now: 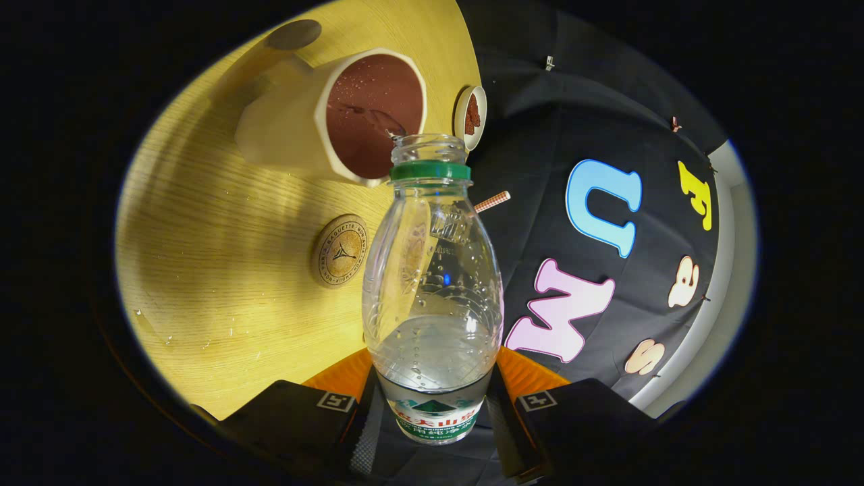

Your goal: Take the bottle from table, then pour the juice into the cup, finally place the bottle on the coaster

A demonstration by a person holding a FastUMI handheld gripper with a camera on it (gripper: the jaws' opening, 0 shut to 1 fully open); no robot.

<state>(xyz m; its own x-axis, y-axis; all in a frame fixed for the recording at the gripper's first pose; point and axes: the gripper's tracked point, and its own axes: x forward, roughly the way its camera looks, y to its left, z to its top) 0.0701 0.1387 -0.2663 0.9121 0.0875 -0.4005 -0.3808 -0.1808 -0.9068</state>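
The hand-held gripper [432,412] holds the bottle [432,283] between its two fingers, one pressing on each side of the labelled lower part, so the jaws are closed onto it. The bottle is clear plastic with a green neck ring and no cap on its open mouth. It is tipped, and the clear liquid left inside pools in the lower body near the fingers, while droplets cling to the inner wall above it.

The bottle's mouth sits right at the rim of the cup [337,115], at the edge of the cup nearest the fingers; whether glass and rim touch cannot be told. The cup is pale outside and dark reddish-brown inside, with wet drops and a small splash of liquid on its inner wall just by the bottle's mouth. A handle shows on the cup's far side from the bottle.

The coaster [341,250], a round cork disc with a printed ring and emblem, lies flat on the desk [202,270] beside the bottle's shoulder, nearer the fingers than the cup and apart from it. Nothing stands on it.

Beyond the cup's rim, close to the desk's edge, is a small pale dish [470,116] holding something brown. A striped straw [492,200] pokes out from behind the bottle's neck. Small water drops dot the light wood desk near the coaster.
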